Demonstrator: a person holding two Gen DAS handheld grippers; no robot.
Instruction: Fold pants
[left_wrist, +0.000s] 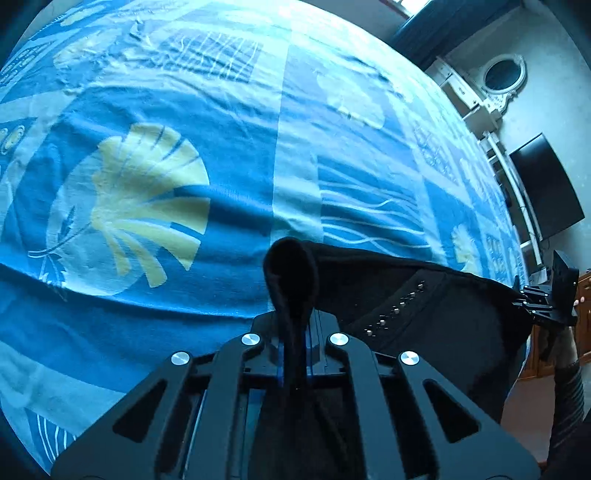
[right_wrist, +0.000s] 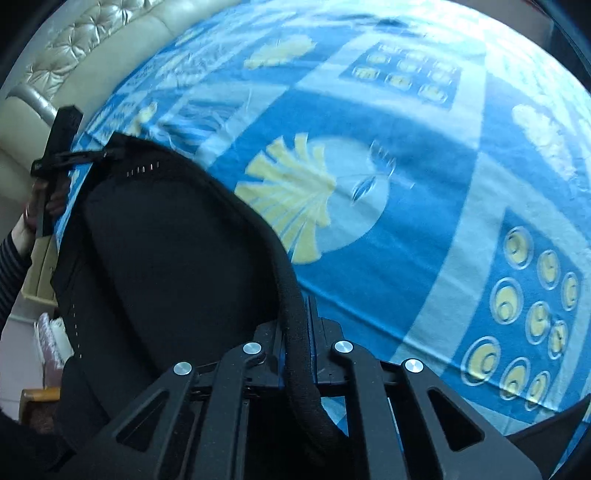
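While the pants (left_wrist: 424, 317) hung by one edge between your two grippers, you were at the opening step: lifting and spreading them over the bedspread (left_wrist: 184, 110) before any fold was made. Your left gripper (left_wrist: 295, 332) was clamped shut on a bunched loop of black cloth, which stood up past the fingertips toward twelve o'clock in the left wrist view. From there the fabric ran off toward three o'clock, past a row of small studs (left_wrist: 395, 310), to your right gripper (left_wrist: 532, 301), seen at the far edge with a hand behind it. In the right wrist view that gripper was likewise closed tight on a thick hem (right_wrist: 295, 325) that curved away toward ten o'clock, where the left gripper (right_wrist: 99, 155) pinched the other end. Most of the garment sagged below the tools, toward seven o'clock in that view, seemingly off the near edge of the bed. I judged that the next move called for carrying both grips forward together, keeping the held edge taut, and laying the pants flat on the bedspread. Slack between the grips would likely leave creases.
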